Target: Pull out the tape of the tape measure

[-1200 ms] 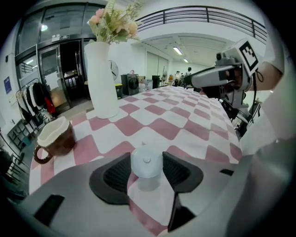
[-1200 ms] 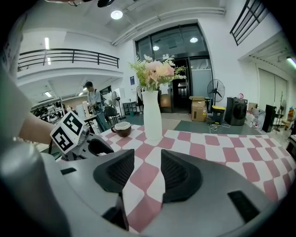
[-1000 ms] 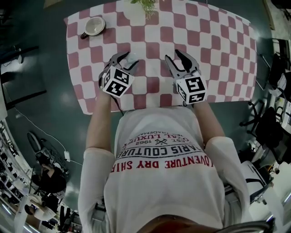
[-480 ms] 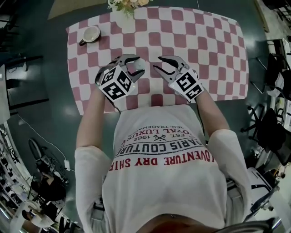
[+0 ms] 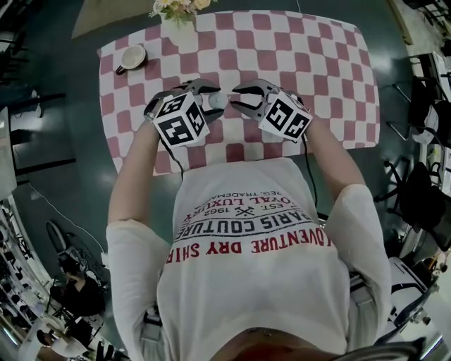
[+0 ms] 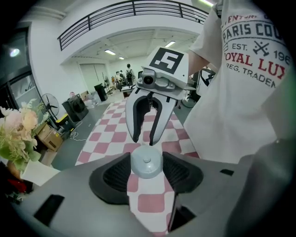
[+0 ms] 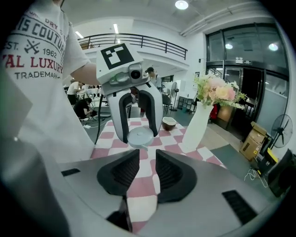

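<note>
The tape measure (image 5: 218, 100) is a small round pale-grey case, held up above the checked table (image 5: 324, 63). My left gripper (image 5: 211, 97) is shut on it, one pad on each side of the case (image 6: 146, 161). My right gripper (image 5: 237, 99) faces it from the right, tips nearly touching the case. In the right gripper view the case (image 7: 140, 136) hangs just beyond my right gripper (image 7: 147, 159), with a small tab (image 7: 144, 147) at its lower edge. The right jaws have just been closing. A gap still shows between the pads (image 7: 167, 173), with nothing in it.
A cup on a saucer (image 5: 132, 58) sits at the table's far left corner. A white vase of flowers (image 5: 176, 10) stands at the far edge. The person's white printed shirt fills the near side. Chairs and desks stand on the dark floor at the right.
Both grippers have risen and swung inward until their tips meet over the table's near middle. The left one has carried the tape measure up. The right jaws have narrowed.
</note>
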A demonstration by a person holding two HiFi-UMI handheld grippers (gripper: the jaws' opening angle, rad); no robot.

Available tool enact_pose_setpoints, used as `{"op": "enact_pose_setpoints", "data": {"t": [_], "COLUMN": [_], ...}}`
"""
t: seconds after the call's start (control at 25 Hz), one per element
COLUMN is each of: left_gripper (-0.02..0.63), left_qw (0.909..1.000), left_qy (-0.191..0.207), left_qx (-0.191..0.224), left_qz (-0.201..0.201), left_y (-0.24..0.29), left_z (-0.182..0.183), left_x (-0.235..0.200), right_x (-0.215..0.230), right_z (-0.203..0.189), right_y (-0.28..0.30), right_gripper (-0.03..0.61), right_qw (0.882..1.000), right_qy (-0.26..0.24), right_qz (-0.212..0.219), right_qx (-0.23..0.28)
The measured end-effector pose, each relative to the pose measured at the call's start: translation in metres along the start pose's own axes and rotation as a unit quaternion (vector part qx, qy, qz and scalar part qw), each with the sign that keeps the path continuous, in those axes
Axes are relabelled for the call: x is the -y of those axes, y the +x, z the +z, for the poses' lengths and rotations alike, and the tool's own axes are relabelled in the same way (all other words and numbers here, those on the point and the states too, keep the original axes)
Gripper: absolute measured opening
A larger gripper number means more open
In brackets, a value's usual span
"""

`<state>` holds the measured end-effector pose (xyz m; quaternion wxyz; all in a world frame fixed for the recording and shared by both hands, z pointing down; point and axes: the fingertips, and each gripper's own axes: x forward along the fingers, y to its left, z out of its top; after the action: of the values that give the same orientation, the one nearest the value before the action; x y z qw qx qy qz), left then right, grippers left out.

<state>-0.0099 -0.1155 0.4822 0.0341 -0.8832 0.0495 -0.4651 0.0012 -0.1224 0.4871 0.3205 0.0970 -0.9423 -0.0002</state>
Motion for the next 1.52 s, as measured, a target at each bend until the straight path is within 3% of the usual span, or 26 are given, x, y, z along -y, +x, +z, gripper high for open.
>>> {"op": "enact_pose_setpoints", "data": {"t": [0.16, 0.4, 0.68, 1.08, 1.36, 1.52], "left_gripper": [0.233, 0.233, 0.233, 0.233, 0.232, 0.232], "left_qw": [0.9998, 0.9993, 0.9998, 0.9983, 0.9917, 0.9863], "left_qy": [0.011, 0.027, 0.007, -0.052, -0.088, -0.117], "left_qx": [-0.001, -0.007, -0.003, 0.011, 0.011, 0.038], "left_qz": [-0.018, -0.023, -0.017, 0.026, 0.093, 0.110], "left_y": [0.005, 0.007, 0.007, 0.008, 0.009, 0.010], "left_z": [0.004, 0.008, 0.005, 0.003, -0.006, -0.004], "left_x": [0.007, 0.008, 0.002, -0.017, -0.039, -0.044], "right_x": [-0.005, -0.013, -0.011, 0.009, 0.041, 0.052], "right_z": [-0.001, -0.006, -0.003, 0.000, -0.013, -0.020], "right_y": [0.000, 0.000, 0.000, 0.004, -0.006, -0.013], "right_gripper": [0.123, 0.069, 0.035, 0.031, 0.029, 0.031], "right_qw": [0.999, 0.992, 0.992, 0.999, 0.995, 0.990], "right_qy": [-0.040, -0.107, -0.111, -0.040, 0.030, 0.070], "right_qz": [0.020, 0.054, 0.048, 0.006, -0.078, -0.110], "right_qx": [-0.015, -0.049, -0.041, -0.028, -0.048, -0.047]}}
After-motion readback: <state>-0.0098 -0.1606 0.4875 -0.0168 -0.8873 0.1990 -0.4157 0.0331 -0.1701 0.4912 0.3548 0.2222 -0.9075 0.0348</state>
